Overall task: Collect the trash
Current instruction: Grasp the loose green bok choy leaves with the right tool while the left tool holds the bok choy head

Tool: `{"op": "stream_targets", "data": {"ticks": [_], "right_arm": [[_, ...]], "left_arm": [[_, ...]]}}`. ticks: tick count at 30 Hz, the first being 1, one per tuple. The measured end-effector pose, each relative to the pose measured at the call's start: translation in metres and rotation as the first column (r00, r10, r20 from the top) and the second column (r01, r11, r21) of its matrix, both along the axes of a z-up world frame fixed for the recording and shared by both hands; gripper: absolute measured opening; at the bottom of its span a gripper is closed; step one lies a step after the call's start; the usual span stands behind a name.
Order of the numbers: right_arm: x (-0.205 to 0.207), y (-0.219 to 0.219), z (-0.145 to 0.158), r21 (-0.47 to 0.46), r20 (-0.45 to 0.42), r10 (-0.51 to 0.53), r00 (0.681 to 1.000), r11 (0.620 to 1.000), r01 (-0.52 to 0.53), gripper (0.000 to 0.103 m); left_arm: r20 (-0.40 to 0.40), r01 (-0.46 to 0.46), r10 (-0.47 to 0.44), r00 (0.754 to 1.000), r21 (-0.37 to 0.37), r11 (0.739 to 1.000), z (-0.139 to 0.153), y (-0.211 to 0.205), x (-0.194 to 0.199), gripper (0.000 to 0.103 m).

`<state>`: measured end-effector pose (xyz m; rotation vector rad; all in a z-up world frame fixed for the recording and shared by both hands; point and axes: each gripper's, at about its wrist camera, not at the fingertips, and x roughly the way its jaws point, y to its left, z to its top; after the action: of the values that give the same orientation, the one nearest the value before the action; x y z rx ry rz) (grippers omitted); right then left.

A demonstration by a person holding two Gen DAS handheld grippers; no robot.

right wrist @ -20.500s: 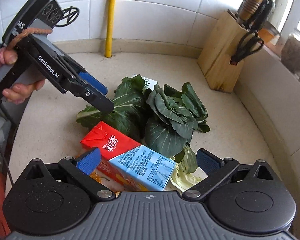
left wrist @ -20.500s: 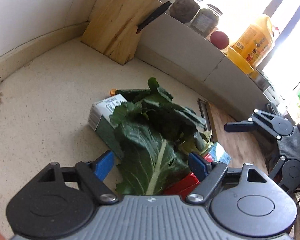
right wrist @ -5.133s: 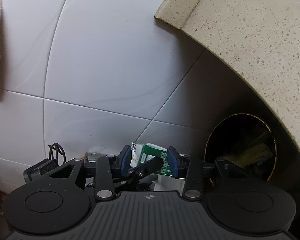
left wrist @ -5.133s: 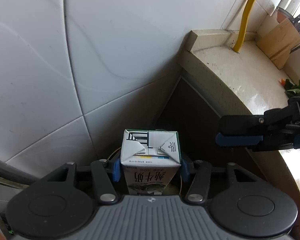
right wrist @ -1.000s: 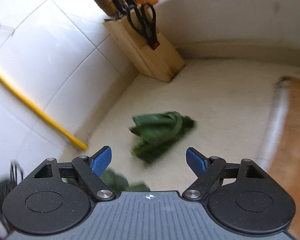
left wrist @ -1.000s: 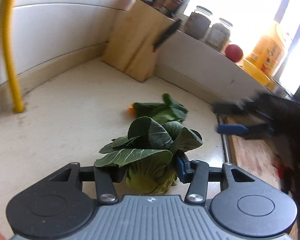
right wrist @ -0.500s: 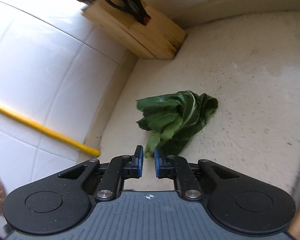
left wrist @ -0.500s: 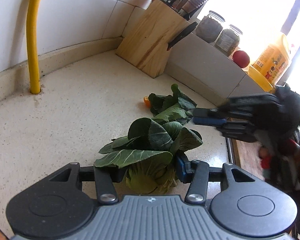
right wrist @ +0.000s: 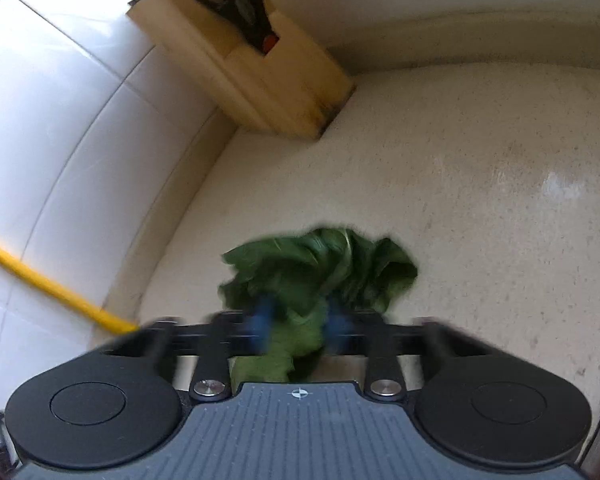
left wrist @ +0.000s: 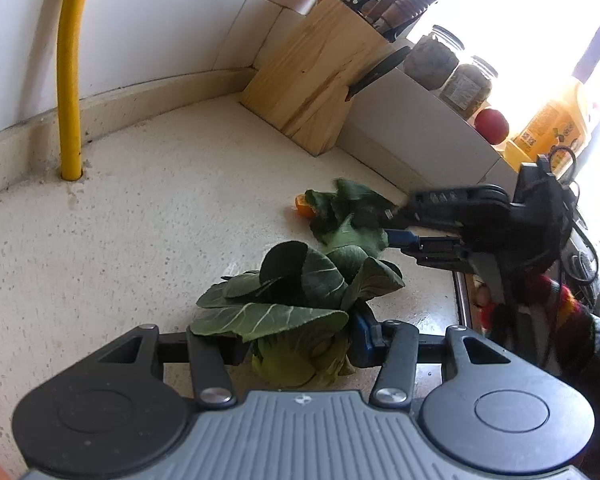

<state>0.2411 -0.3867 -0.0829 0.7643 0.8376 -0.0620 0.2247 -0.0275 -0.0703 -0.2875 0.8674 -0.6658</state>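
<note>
Speckled countertop (left wrist: 140,216), knife block (left wrist: 316,92) in corner; no legible writing. Left gripper (left wrist: 300,340) pinching bok choy (left wrist: 288,304) by its base. Right gripper (right wrist: 300,326) clamped on leafy greens (right wrist: 320,268), blurred.

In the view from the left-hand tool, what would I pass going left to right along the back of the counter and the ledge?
Yellow pipe → wooden knife block → two glass jars → red fruit → yellow bottle.
</note>
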Motion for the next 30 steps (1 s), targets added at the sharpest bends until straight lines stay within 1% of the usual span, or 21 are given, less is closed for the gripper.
{"op": "stream_targets", "data": {"ticks": [1, 2, 4, 5, 8, 10, 11, 15, 17, 19, 20, 21, 22, 23, 24, 25, 26, 28, 30], "right_arm": [[-0.007, -0.001, -0.001, 0.047, 0.006, 0.017, 1.000, 0.999, -0.017, 0.010], [-0.014, 0.001, 0.002, 0.052, 0.010, 0.033, 0.999, 0.998, -0.034, 0.010], [-0.034, 0.007, 0.008, 0.030, 0.006, 0.069, 0.998, 0.997, -0.069, 0.009], [-0.042, 0.010, 0.011, 0.045, 0.010, 0.078, 0.997, 0.996, -0.079, 0.009], [-0.059, 0.011, 0.021, 0.052, 0.037, 0.071, 0.997, 0.996, -0.073, 0.011], [-0.060, 0.008, 0.030, 0.006, 0.069, 0.058, 0.996, 0.998, -0.058, 0.011], [-0.057, 0.007, 0.034, -0.014, 0.072, 0.055, 0.996, 0.998, -0.054, 0.011], [-0.054, 0.011, 0.049, 0.004, 0.104, 0.097, 0.990, 0.995, -0.098, 0.010], [-0.063, 0.018, 0.062, 0.033, 0.151, 0.129, 0.980, 0.990, -0.135, 0.009], [-0.067, 0.021, 0.075, 0.032, 0.197, 0.127, 0.972, 0.990, -0.136, 0.009], [-0.069, 0.019, 0.081, 0.036, 0.220, 0.115, 0.969, 0.991, -0.126, 0.011], [-0.068, 0.016, 0.084, 0.022, 0.236, 0.090, 0.968, 0.995, -0.098, 0.025], [-0.066, 0.014, 0.087, -0.056, 0.239, 0.067, 0.969, 0.997, -0.055, 0.059], [-0.062, 0.014, 0.088, -0.145, 0.233, 0.060, 0.971, 0.989, -0.027, 0.079], [-0.054, 0.017, 0.086, -0.251, 0.212, 0.062, 0.975, 0.968, -0.007, 0.100], [-0.041, 0.021, 0.079, -0.339, 0.177, 0.071, 0.982, 0.941, -0.007, 0.097], [-0.030, 0.022, 0.072, -0.365, 0.144, 0.087, 0.986, 0.931, -0.028, 0.098], [-0.005, 0.029, 0.048, -0.402, 0.039, 0.124, 0.992, 0.910, -0.098, 0.098], [0.010, 0.036, 0.029, -0.429, -0.025, 0.151, 0.988, 0.891, -0.147, 0.097]], "left_arm": [[-0.001, 0.001, -0.001, 1.000, 0.000, 1.000, 0.000, 0.000, 0.000, 0.047], [-0.001, 0.004, -0.004, 1.000, 0.000, 1.000, 0.001, 0.001, -0.001, 0.047], [-0.003, 0.010, -0.010, 1.000, 0.001, 1.000, 0.001, 0.001, -0.001, 0.047], [-0.005, 0.011, -0.011, 1.000, 0.003, 1.000, 0.001, 0.000, -0.001, 0.047], [-0.009, 0.012, -0.012, 1.000, 0.007, 1.000, 0.002, 0.000, -0.001, 0.046], [-0.009, 0.011, -0.011, 1.000, 0.009, 1.000, 0.003, 0.000, -0.003, 0.047], [-0.007, 0.012, -0.012, 1.000, 0.009, 1.000, 0.004, 0.000, -0.004, 0.046], [-0.004, 0.010, -0.010, 1.000, 0.002, 1.000, 0.005, 0.003, -0.009, 0.046], [-0.009, -0.004, 0.004, 1.000, -0.012, 1.000, 0.005, 0.007, -0.010, 0.046], [-0.017, -0.013, 0.013, 1.000, -0.027, 1.000, 0.004, 0.009, -0.010, 0.046], [-0.019, -0.016, 0.016, 1.000, -0.031, 0.999, 0.005, 0.010, -0.010, 0.046], [-0.016, -0.019, 0.019, 1.000, -0.032, 0.999, 0.006, 0.011, -0.010, 0.046], [-0.011, -0.019, 0.019, 1.000, -0.034, 0.999, 0.007, 0.011, -0.010, 0.046], [-0.004, -0.017, 0.016, 1.000, -0.036, 0.999, 0.009, 0.011, -0.010, 0.046], [0.006, -0.013, 0.014, 1.000, -0.037, 0.999, 0.011, 0.011, -0.010, 0.046], [0.013, -0.010, 0.011, 1.000, -0.037, 0.999, 0.012, 0.010, -0.009, 0.046], [0.016, -0.008, 0.009, 1.000, -0.037, 0.999, 0.013, 0.010, -0.009, 0.046], [0.017, -0.004, 0.004, 1.000, -0.041, 0.999, 0.013, 0.009, -0.008, 0.046], [0.018, -0.002, 0.003, 1.000, -0.031, 1.000, 0.009, 0.006, -0.006, 0.046]]}}
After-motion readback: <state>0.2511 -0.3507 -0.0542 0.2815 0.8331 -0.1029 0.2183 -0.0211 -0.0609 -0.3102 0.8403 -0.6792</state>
